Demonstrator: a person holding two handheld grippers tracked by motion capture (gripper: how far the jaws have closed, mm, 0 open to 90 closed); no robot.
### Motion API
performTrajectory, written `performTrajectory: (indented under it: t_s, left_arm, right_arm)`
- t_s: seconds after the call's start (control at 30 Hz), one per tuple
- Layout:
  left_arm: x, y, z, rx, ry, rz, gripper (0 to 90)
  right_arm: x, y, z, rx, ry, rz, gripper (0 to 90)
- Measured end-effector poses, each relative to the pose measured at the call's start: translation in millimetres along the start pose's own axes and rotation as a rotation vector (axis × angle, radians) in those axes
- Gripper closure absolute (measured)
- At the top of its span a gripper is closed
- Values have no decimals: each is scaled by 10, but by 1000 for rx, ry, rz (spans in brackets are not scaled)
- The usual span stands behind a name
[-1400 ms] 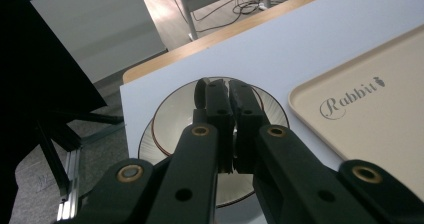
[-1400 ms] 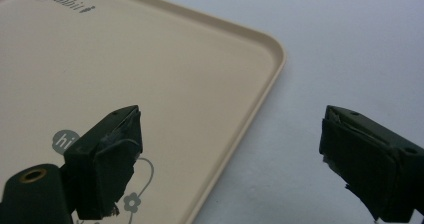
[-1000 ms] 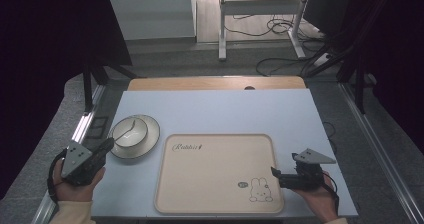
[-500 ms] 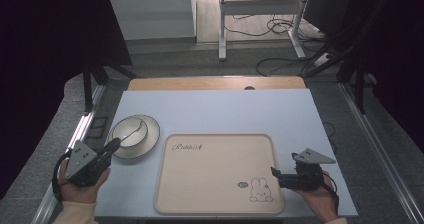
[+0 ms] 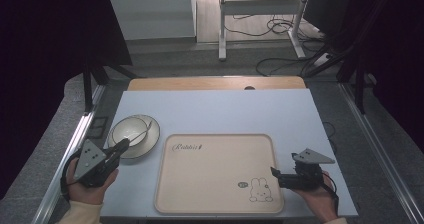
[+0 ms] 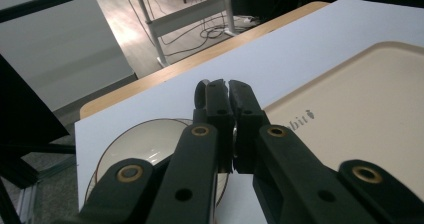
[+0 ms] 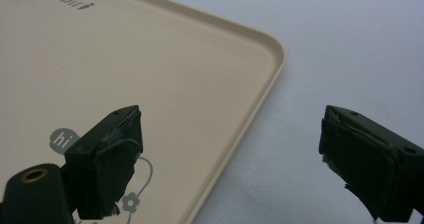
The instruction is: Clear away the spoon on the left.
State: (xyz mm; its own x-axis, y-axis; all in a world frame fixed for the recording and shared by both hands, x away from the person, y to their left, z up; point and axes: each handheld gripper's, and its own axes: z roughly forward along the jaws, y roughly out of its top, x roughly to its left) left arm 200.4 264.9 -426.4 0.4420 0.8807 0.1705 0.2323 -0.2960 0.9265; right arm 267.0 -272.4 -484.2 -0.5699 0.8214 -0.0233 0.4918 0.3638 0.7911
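Observation:
A cream saucer with a brown rim [image 5: 150,143] sits at the table's left and carries a small white bowl [image 5: 127,130] with a spoon [image 5: 142,132] lying across it. My left gripper [image 5: 124,145] is at the saucer's near edge, jaws shut. In the left gripper view the shut tips [image 6: 228,90] hang over the saucer [image 6: 135,146], and a grey rounded end [image 6: 199,93] shows beside the left jaw; I see nothing between the jaws. My right gripper [image 5: 274,172] is open at the right edge of the beige rabbit tray [image 5: 215,184]. Its jaws [image 7: 230,134] straddle that edge [image 7: 260,89].
The light blue tabletop [image 5: 225,111] lies beyond the tray, with a wooden strip [image 5: 215,83] at its far edge. Metal rails [image 5: 75,149] run along both sides. A desk frame and cables [image 5: 260,34] stand on the floor behind.
My left gripper has moved forward and to the right, up to the saucer's near edge. The right gripper has stayed put.

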Motion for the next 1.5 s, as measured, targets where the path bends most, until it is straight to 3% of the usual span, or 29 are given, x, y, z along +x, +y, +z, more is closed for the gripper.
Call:
performTrajectory:
  t_s: [1.5]
  left_arm:
    - [-499, 235, 459, 44, -139, 102, 890]
  right_arm:
    - [3, -6, 5, 5, 3, -3, 114]
